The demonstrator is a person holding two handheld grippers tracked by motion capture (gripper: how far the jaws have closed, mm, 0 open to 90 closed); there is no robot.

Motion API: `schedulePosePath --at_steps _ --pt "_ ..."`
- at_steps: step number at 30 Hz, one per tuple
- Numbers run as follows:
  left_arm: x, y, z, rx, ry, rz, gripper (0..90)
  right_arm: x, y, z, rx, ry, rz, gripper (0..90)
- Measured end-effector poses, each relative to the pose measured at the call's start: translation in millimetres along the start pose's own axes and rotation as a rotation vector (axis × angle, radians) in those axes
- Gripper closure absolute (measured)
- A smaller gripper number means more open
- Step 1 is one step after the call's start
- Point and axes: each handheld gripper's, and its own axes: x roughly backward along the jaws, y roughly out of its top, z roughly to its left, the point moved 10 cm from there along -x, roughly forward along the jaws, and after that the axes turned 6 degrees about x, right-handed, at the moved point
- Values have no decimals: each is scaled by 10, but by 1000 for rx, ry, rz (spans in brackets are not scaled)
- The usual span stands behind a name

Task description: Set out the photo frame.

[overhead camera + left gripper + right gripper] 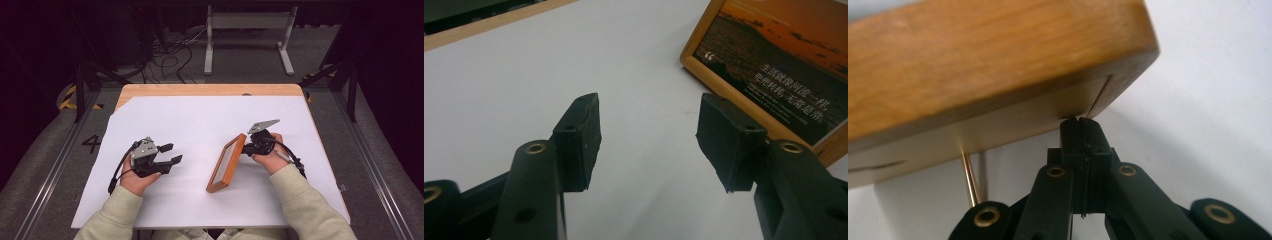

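A white sheet [200,130] covers the wooden table in a dark room. Right of centre, a wooden-framed sunset picture [227,162] stands tilted; the right gripper [246,148], jaws clenched together, pushes its back. The left gripper [170,153] waits spread and empty. Judged next: steady the frame upright.

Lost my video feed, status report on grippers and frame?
Left gripper open, empty. Right gripper shut, tips against back of the wooden picture frame, which stands tilted on the white sheet. Nothing in the way.

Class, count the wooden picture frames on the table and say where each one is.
1: a picture frame stands tilted on the white sheet, right of centre, against the right hand-held gripper.
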Motion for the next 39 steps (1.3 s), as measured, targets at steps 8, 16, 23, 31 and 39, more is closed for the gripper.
schedulePosePath --at_steps 8,16,23,31,39 --pt "71 -33 77 27 15 -5 432 -163 182 13 29 11 12 900" --pt "78 -39 76 27 17 -1 432 -336 359 85 72 51 -6 900" --pt "73 -35 81 26 17 -1 432 -293 365 58 64 39 -11 900" --pt "71 -48 76 45 15 17 427 3 335 -35 25 -51 6 844" --pt "122 -80 87 43 28 26 420 279 400 18 53 -100 11 689"
